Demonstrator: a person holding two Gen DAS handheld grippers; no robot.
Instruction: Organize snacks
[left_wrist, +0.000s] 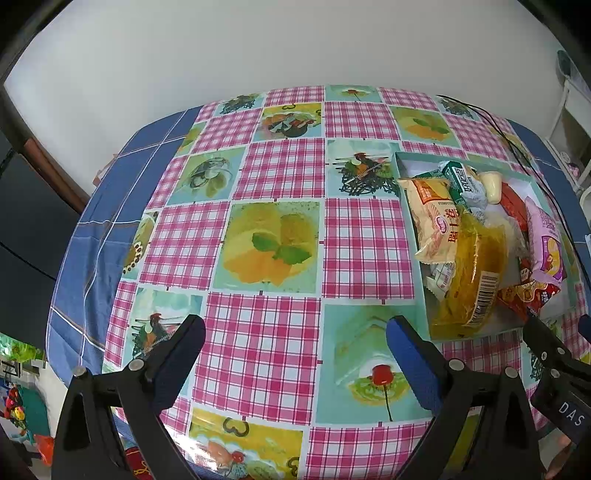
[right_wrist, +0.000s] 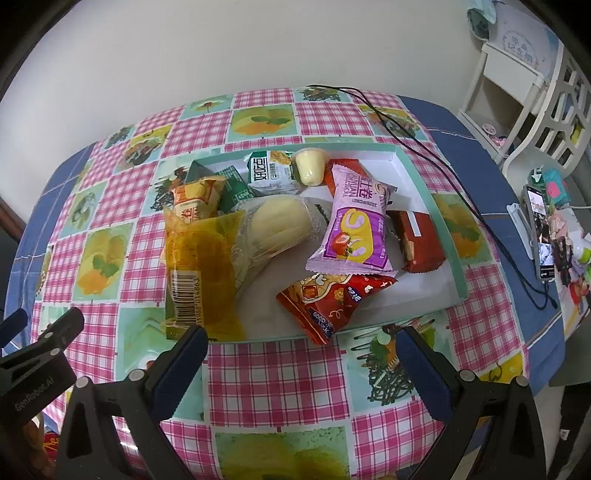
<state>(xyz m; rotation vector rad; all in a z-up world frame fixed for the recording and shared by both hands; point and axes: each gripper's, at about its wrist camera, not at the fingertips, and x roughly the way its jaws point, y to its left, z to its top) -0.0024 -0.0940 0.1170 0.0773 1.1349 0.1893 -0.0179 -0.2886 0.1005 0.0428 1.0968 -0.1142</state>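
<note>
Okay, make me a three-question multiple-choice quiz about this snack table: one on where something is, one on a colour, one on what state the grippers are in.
1. Where does the yellow packet with the barcode lie?
A. in the tray, at its near left side
B. on the bare cloth, away from the tray
C. between a gripper's fingers

2. What colour is the packet with the strawberry roll picture?
A. green
B. pale purple
C. black

3. What state are the left gripper and right gripper in?
A. both shut on packets
B. one open, one shut
C. both open, holding nothing

Answers:
1 A, it rests inside the tray, by the near left rim.
2 B, its wrapper is lilac.
3 C, only tablecloth shows between each pair of spread fingers.
</note>
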